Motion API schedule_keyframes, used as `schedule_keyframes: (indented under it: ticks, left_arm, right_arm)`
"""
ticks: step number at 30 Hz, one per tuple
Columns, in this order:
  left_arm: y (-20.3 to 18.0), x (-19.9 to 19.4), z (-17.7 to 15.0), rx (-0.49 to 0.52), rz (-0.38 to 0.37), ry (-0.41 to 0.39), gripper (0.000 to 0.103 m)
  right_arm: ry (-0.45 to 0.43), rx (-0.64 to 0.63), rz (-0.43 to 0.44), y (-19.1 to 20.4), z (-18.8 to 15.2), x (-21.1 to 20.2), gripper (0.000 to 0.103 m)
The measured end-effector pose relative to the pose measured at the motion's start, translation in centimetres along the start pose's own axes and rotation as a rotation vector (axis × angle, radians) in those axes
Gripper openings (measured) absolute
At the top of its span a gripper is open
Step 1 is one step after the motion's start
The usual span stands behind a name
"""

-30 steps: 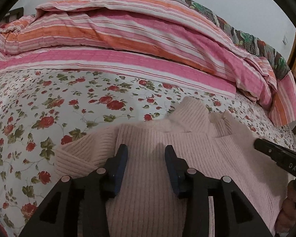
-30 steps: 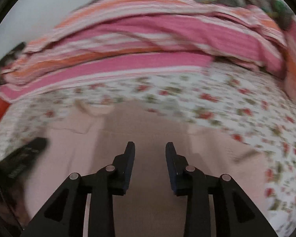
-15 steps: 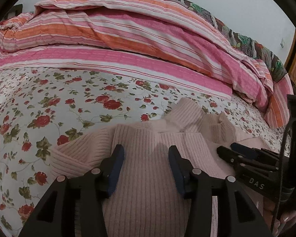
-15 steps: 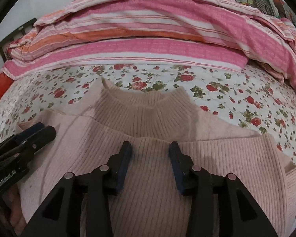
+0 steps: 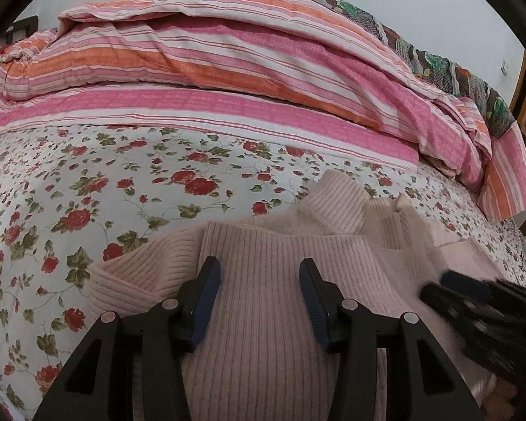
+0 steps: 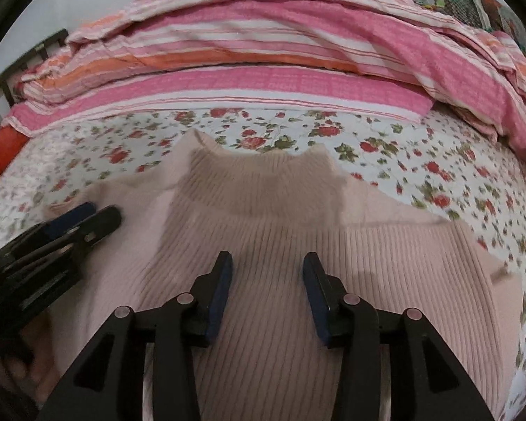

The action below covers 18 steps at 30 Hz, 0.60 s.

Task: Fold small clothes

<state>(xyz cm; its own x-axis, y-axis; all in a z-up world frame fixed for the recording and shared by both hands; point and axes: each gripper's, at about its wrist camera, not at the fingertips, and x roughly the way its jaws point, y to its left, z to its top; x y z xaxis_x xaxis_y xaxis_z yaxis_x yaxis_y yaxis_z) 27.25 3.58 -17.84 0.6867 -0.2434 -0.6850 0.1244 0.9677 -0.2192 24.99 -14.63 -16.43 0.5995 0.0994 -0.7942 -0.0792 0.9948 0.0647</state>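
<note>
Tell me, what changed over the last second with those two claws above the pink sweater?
Both claws spread their jaws a little wider; neither holds anything. The right gripper swung in beside the left gripper, over the middle of the pink sweater. The sweater, floral sheet and striped quilt stayed put.

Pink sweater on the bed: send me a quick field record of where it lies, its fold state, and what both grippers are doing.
garment: pink ribbed sweater, high collar pointing toward the quilt
surface: floral bedsheet
fold state: lower part folded up over the chest, collar still exposed
background: striped quilt heaped at the far side of the bed
left gripper: open, above the sweater, nothing between the jaws
right gripper: open, above the sweater, nothing gripped
</note>
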Motion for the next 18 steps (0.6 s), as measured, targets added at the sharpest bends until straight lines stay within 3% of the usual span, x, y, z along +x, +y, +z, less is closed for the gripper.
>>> schedule_keyframes:
  ticks: [6,10,18]
  left_arm:
    - [-0.1,0.1,0.0,0.009,0.006,0.002,0.045]
    - [-0.4,-0.3,-0.2,0.025,0.018,-0.002,0.046]
    - [-0.5,-3.4,-1.2,0.023,-0.015,-0.016,0.06]
  right_arm:
    - [-0.06,-0.005,0.061,0.4,-3.7,-4.4,0.042]
    - [-0.085,-0.042,0.022,1.4,-7.0,-6.1,0.042]
    - [-0.106,-0.073,0.013,2.4,-11.6,-8.3,0.042]
